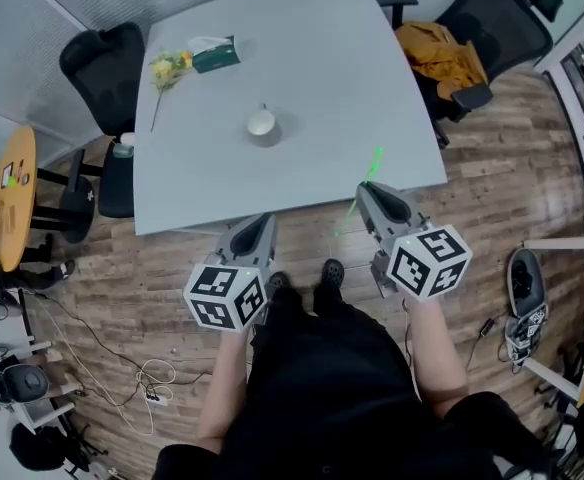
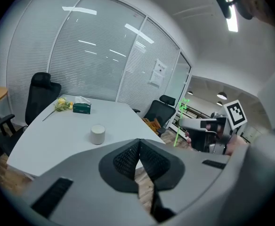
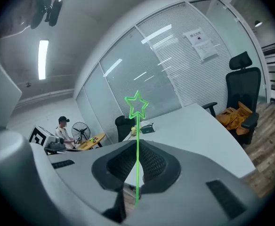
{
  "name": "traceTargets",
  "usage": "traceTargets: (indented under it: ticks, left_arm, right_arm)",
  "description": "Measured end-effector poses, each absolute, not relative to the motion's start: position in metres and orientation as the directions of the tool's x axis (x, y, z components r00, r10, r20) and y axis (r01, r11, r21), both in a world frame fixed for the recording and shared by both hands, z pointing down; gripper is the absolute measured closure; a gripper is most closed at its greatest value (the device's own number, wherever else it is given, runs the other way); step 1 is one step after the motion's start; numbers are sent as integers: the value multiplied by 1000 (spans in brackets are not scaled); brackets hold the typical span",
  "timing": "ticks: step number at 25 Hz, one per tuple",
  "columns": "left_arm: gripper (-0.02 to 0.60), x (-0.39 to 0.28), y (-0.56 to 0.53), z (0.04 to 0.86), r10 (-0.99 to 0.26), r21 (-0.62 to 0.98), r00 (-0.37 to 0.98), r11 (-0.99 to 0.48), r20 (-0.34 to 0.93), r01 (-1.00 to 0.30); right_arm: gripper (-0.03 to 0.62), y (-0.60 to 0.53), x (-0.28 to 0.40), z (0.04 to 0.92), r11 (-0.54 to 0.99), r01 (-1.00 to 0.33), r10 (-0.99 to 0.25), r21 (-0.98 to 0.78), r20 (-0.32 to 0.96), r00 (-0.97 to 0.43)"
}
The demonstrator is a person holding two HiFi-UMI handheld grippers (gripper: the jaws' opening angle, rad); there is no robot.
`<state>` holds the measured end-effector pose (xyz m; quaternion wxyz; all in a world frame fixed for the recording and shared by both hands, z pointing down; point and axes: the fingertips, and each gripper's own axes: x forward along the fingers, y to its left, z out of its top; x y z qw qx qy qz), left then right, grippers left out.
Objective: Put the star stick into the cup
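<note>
Seen from above, a person stands at the near edge of a pale grey desk (image 1: 352, 88), holding one tool in each hand.

- **Left tool:** The left tool (image 1: 260, 222) hovers over the desk's near edge. Its jaws are pressed together on nothing.
- **Cup:** One white cup (image 1: 261, 123) stands upright and alone near the middle of the desk, well apart from both tools.
- **Right tool:** The right tool (image 1: 366, 192) pinches the single green star stick (image 1: 373, 166) partway along its shaft. The star end points away from the person.

The step in hand looks like carrying the stick. The next move likely calls for travelling forward and leftward until the stick is over the cup's mouth. The plain end then goes down into the cup, and the jaws open.

In all there are two tools, one stick and one cup.
</note>
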<state>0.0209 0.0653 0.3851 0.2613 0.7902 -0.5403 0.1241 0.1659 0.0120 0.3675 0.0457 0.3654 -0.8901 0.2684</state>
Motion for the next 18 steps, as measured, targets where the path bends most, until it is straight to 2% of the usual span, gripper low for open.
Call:
traceTargets:
  ticks: [18]
  left_arm:
    - [584,-18,15,401,-787,328,392,-255,476,-910]
  right_arm:
    - [569,-29,142,378,568,-696,-621,-438,327,-712]
